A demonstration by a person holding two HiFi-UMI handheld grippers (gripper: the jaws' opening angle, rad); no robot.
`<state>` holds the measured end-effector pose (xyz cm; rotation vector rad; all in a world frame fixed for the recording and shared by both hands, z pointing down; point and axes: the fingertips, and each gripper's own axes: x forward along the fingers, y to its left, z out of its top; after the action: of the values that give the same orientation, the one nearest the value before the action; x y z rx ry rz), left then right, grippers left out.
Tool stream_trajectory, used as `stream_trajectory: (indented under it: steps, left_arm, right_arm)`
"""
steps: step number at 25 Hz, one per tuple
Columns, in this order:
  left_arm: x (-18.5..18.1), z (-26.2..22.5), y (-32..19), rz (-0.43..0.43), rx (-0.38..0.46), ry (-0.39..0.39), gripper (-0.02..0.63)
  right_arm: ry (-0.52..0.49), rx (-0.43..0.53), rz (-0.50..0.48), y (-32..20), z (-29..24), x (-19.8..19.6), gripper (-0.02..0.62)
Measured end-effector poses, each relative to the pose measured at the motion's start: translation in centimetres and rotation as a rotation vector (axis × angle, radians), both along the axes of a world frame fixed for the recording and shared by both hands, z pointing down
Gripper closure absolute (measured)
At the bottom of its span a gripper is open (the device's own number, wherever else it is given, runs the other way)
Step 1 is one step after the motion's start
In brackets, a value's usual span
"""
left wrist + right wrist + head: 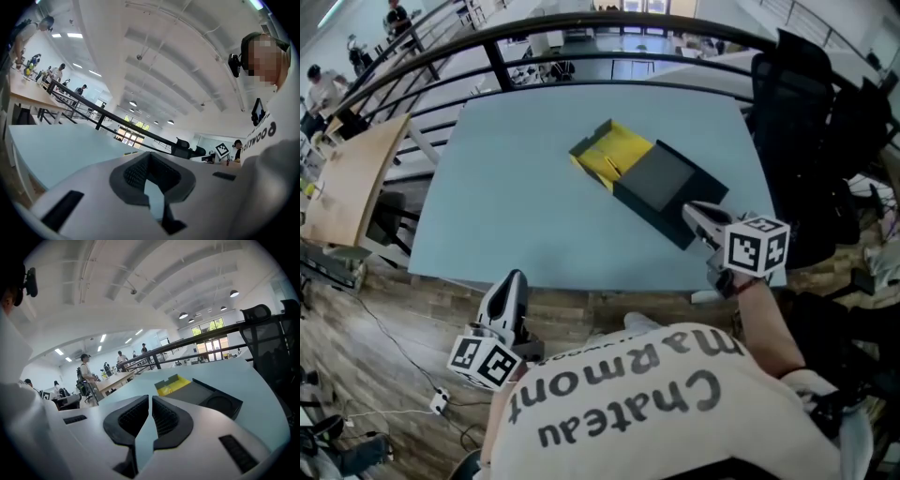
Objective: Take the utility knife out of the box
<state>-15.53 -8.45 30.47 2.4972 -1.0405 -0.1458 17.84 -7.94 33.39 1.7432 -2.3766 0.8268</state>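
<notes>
The white shirt bears dark print, "Chateau Marmont", which reads upside down in the head view. Each marker cube carries black-and-white square codes.

The box lies open on the pale blue table. It has a dark grey part and a yellow tray with olive flaps. The tray end points to 10 o'clock and the dark end to 4 o'clock. I cannot make out the utility knife itself inside.

The right gripper is at the box's 4 o'clock end, its jaws pressed almost together on nothing. The left gripper hangs off the table's near edge, at 7 o'clock, its jaws also together and empty.
</notes>
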Motion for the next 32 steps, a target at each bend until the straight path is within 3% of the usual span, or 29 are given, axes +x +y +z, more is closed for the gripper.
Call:
stream_trajectory:
  steps: [6,14,18,23,32]
  left_arm:
    - [-2.3,0.7,-1.5,0.021,0.013,-0.005,0.604]
    - [-1.4,5.3,-1.9,0.05,-0.109,-0.007,0.604]
    - [-1.1,6.3,-2.9,0.004,-0.169,0.002,0.604]
    - [-0.3,6.2,-4.7,-0.038,-0.18,-0.03,0.604]
    - [-0.7,5.9,-5.7,-0.148,-0.182,-0.1,0.604]
  right_arm:
    - [-0.036,0.003,-0.002,-1.2,0.9,-3.7,0.548]
    - [-0.017,-0.087,-0.055,-2.6,4.5,-5.2,0.547]
    - [-0.019,-0.098,-0.07,-5.2,5.1,-4.2,0.547]
    - [-0.026,-0.111,-0.088,-10.7,5.5,-2.5,0.547]
    - [0.079,-0.151,-0.252,-19.9,7.4,-3.2,0.545]
